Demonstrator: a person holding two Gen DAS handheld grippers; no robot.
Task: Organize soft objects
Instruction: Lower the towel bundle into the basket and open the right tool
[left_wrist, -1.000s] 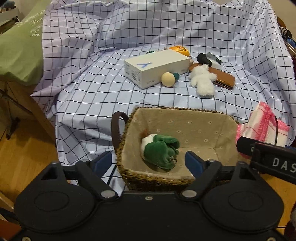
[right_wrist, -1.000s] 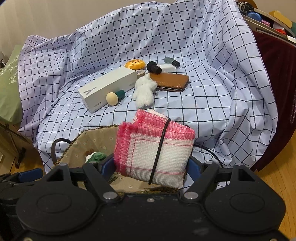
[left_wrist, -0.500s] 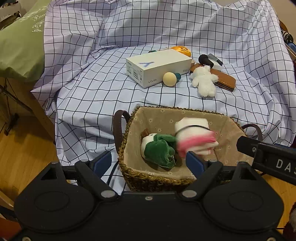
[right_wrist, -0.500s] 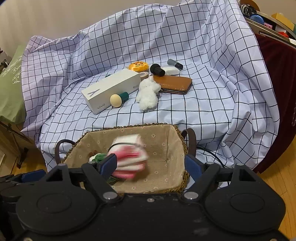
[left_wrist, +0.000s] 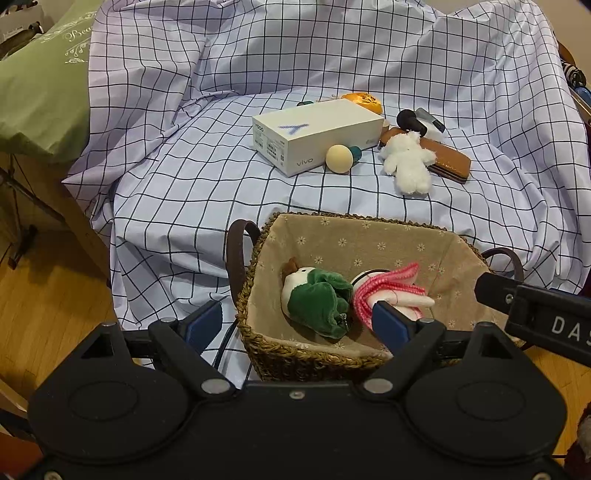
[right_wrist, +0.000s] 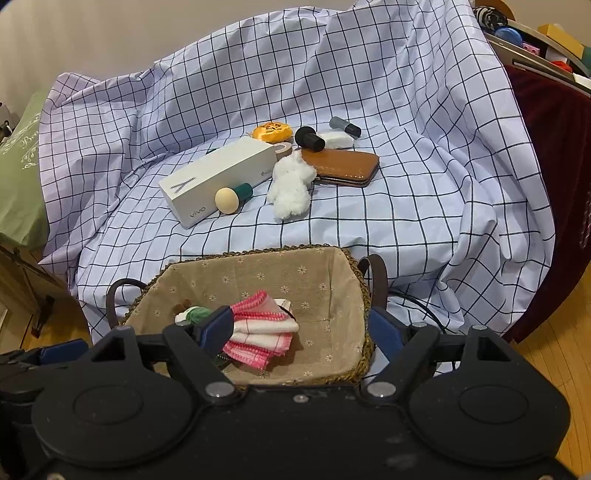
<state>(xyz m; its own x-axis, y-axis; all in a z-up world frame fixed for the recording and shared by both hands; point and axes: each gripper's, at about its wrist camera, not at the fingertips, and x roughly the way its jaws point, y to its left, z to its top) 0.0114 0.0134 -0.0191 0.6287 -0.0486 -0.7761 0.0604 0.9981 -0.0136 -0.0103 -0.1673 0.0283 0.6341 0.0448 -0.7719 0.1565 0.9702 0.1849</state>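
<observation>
Through the left wrist view, my left tongs (left_wrist: 295, 325) stand released with nothing between the blue pads, hanging over the near rim of the woven basket (left_wrist: 314, 354). Two soft things already lie on the basket's lining: a green and white plush toy (left_wrist: 314, 299) and, touching it on the right, a folded pink-edged cloth (left_wrist: 388, 291). I judge the job roughly two-thirds done. What is left, as far as I can see, is the white plush bear (left_wrist: 406, 162), lying on the checked sheet (left_wrist: 184, 184) beyond the basket, its upper part resting against a brown leather wallet (left_wrist: 443, 162). Just left of the bear are a cream ball-headed item with a teal handle (left_wrist: 341, 158) and a white phone box (left_wrist: 317, 134); behind those, an orange round thing (left_wrist: 364, 101) that may or may not be soft. I cannot tell. The tip of the other tool juts in at the right edge.

Through the right wrist view, my right tongs (right_wrist: 303, 328) are likewise released and empty, held above the basket (right_wrist: 365, 354), with the pink-edged cloth (right_wrist: 266, 336) lying free below and the green toy (right_wrist: 197, 314) half hidden behind the left pad. The white bear (right_wrist: 290, 188) sits well beyond the far rim, touching the wallet (right_wrist: 343, 164). A black-capped bottle (right_wrist: 310, 138), a grey tube (right_wrist: 345, 126) and a tape roll (right_wrist: 282, 148) crowd behind it, so a reach for the bear should come from the open sheet on its near side.
</observation>
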